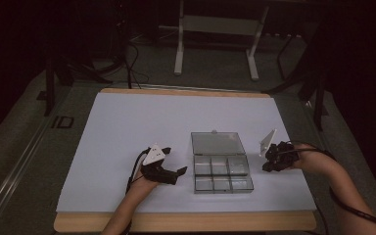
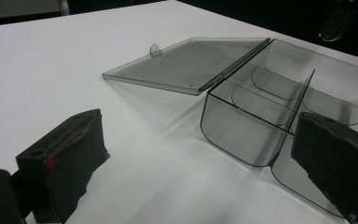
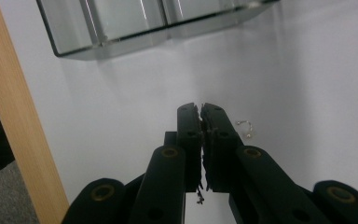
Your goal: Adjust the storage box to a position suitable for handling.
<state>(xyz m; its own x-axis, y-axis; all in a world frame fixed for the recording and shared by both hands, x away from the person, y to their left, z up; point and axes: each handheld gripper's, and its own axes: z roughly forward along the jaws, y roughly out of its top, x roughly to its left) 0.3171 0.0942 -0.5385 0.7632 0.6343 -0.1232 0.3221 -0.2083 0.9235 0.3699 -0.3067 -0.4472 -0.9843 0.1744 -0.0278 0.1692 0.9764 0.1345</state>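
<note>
Jaws pressed together beside a tiny metal ring

Right gripper (image 3: 201,108) hovers low over the white table (image 1: 127,132), its jaws closed on nothing; a small metal ring (image 3: 245,127) lies just beside their tips (probably the piece to be sorted). Left gripper (image 1: 170,166) waits spread wide just beside the clear compartment box (image 1: 222,174), likely to steady it. Its lid (image 2: 186,63) lies folded back flat, leaving every compartment reachable.

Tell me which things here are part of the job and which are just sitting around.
Part of the job:
clear compartment box, its lid lying open
small metal ring on the white mat, beside the right tool
left tool, jaws wide apart beside the box

Just there:
white mat
wooden table edge
white stand on the floor beyond
</note>
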